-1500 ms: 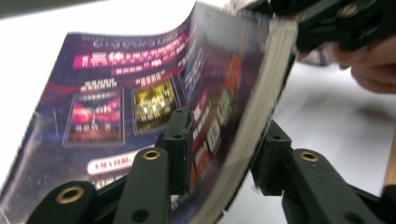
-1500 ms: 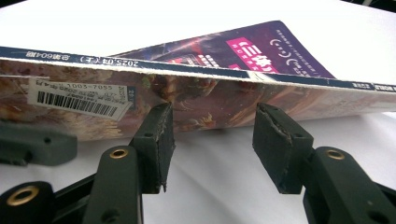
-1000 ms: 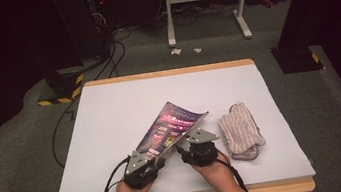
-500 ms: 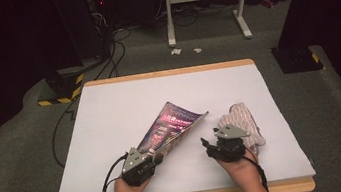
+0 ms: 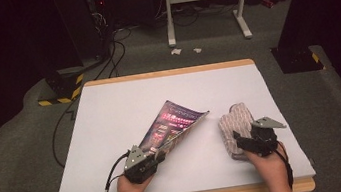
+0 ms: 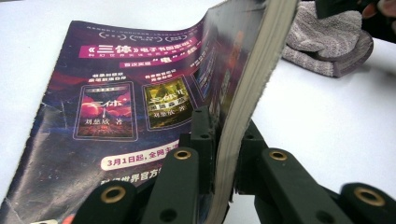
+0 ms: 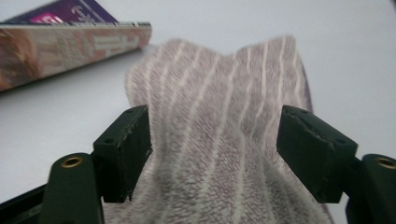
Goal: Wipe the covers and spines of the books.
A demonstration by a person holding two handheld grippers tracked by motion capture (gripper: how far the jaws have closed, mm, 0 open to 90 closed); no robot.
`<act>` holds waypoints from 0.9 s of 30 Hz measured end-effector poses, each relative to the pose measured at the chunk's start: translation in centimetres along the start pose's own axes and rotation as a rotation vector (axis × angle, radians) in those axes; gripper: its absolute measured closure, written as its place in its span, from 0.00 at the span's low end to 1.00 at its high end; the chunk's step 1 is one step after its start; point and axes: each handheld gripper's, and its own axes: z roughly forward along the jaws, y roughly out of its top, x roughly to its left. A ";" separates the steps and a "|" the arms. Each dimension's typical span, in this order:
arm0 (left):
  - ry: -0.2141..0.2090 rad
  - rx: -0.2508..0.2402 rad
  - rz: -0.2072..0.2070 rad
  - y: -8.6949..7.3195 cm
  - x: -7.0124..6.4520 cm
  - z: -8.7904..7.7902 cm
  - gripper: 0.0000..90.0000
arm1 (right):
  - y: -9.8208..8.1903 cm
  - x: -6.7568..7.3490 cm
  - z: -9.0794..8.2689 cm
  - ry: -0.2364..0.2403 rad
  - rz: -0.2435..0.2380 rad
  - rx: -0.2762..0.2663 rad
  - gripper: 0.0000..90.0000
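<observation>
The magazine (image 5: 175, 123) is clamped at its edge by the left gripper (image 5: 155, 154). The right gripper (image 5: 239, 139), jaws just opened wide, straddles the striped cloth (image 5: 235, 123).

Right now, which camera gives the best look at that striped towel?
The right gripper view: the towel sits close up between the open jaws, stripes clear. The high view shows the whole towel, small, beside the magazine. The left gripper view catches a corner of it.

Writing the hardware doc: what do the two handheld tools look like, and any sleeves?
Both tools, left and right, are black, with grey three-cornered plates on top. Brass-coloured rivets dot the black jaw arms; the pads are blocky. A black cable trails from the left tool. Forearms are bare, no sleeves.
</observation>
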 end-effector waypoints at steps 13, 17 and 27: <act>-0.006 0.005 0.003 -0.1 0.0 0.1 0.90 | -1.5 1.2 2.5 0.025 -0.075 0.115 0.67; -0.005 0.005 0.001 -0.1 0.0 0.1 0.90 | -1.5 1.0 2.4 0.050 -0.070 0.096 0.72; 0.003 0.003 0.010 -0.2 -0.2 0.1 0.90 | 1.1 5.3 0.7 0.142 -0.120 -0.075 0.72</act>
